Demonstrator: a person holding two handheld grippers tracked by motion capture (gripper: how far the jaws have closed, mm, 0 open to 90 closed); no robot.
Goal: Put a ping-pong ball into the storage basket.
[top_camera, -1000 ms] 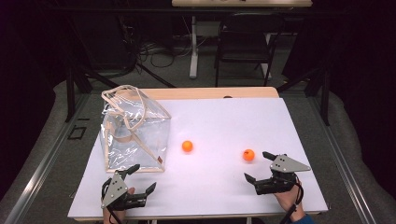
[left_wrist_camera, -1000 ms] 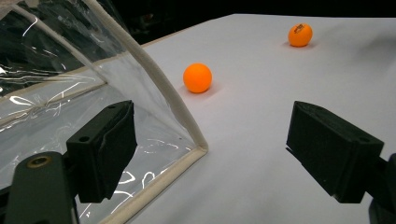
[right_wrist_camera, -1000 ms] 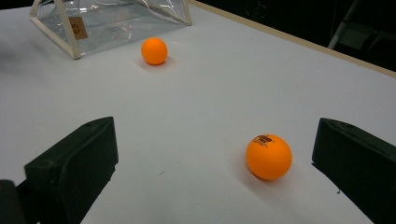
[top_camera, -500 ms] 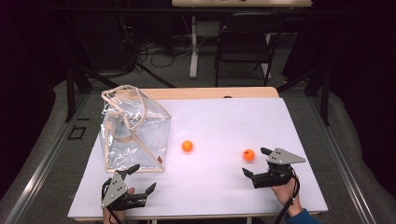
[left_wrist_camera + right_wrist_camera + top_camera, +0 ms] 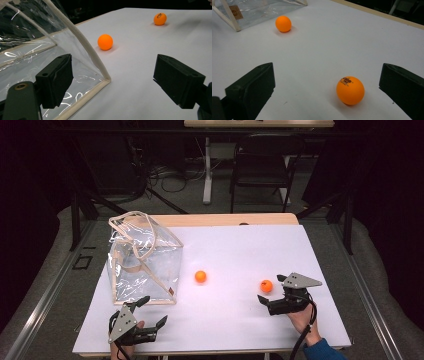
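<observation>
— Far left first? 
— Clear bag [image 5: 144, 260] standing toward the left edge of the white surface [image 5: 240, 245], mouth up, handles flopped over the top. Left gripper [image 5: 145, 314] parked at the near-left corner, just in front of the bag's near wall; jaws spread wide, nothing between them. 
— And moving right? 
— First orange ball [image 5: 200, 276] loose near the middle of the surface, just right of the bag, touched by nothing. Second orange ball [image 5: 266, 286] farther right, toward the near-right corner. 
— Right gripper? 
— Right gripper [image 5: 272, 290] low beside that second ball, jaws wide and empty. In the right gripper view, printed ball [image 5: 350, 90] lying between the two jaws, nearer the right one, not yet pinched. 
— Step in hand, then? 
— Most likely the reach for the right-hand ball, grasp still to come. 
— Next move? 
— Probably a small push forward to centre the ball between the jaws, then a gentle close; round and light, so apt to roll off if nudged off-centre. Afterwards, presumably a carry leftward to the bag's open top.
</observation>
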